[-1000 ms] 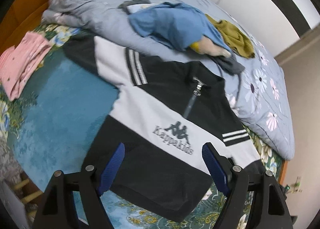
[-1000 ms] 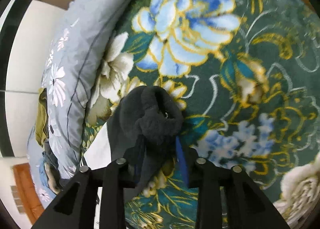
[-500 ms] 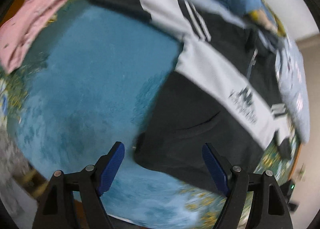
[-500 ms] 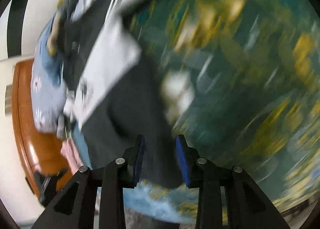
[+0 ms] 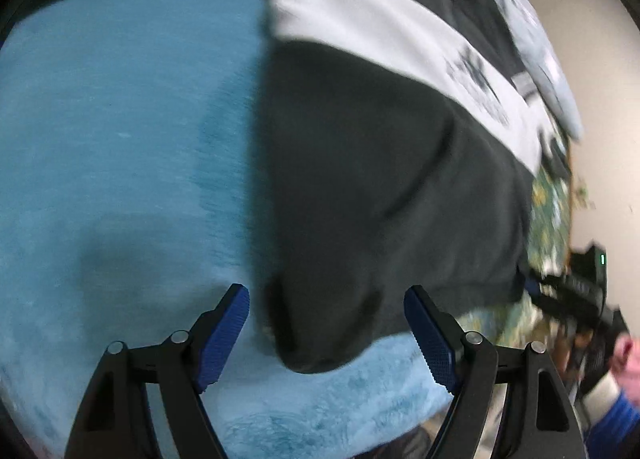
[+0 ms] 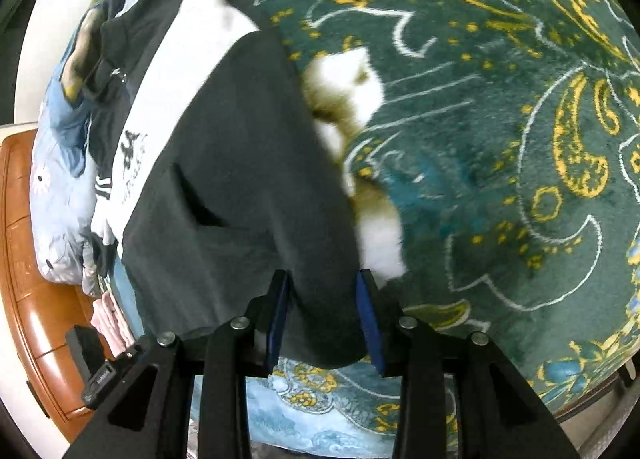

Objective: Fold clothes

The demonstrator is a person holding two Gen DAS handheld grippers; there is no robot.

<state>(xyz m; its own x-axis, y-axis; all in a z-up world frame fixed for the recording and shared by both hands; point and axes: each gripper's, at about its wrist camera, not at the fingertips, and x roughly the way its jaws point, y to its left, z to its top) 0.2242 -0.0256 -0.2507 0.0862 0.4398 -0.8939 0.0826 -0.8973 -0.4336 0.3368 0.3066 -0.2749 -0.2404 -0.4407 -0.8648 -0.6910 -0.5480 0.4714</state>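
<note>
- Item under work: a black-and-white sweatshirt [image 5: 380, 179] lies spread face up on the bed blanket [image 5: 120, 119], hem toward the near edge, collar toward the far side where a grey floral duvet [image 6: 60, 187] is heaped.
- Left gripper [image 5: 326, 335]: fingers set wide, nothing between them. The sweatshirt's near left hem corner sits in the gap ahead of the tips, not yet closed on.
- Right gripper [image 6: 322, 319]: fingers at a narrower setting, with the near right hem corner lying between them. I cannot tell whether the pads actually pinch the cloth or merely straddle it.
- Step in hand, as judged: taking both hem corners for a fold of the lower body toward the chest. The garment lies flat with no fold visible in it.
- Next move calls for: both corners gripped evenly, then raised together and carried toward the far side, keeping the hem straight (the fleece looks thick and may drag on the plush blanket).
- Writing: a dark logo with lettering [image 6: 130, 163] on the white chest band; blur makes it unreadable in both views. White stripes [image 6: 103, 183] mark a sleeve.
- Other: pink cloth [image 6: 110, 319] lies at the bed's edge by the wooden frame [image 6: 24, 259]; a person's hand [image 5: 624, 355] shows in the left view, behind the right gripper.
</note>
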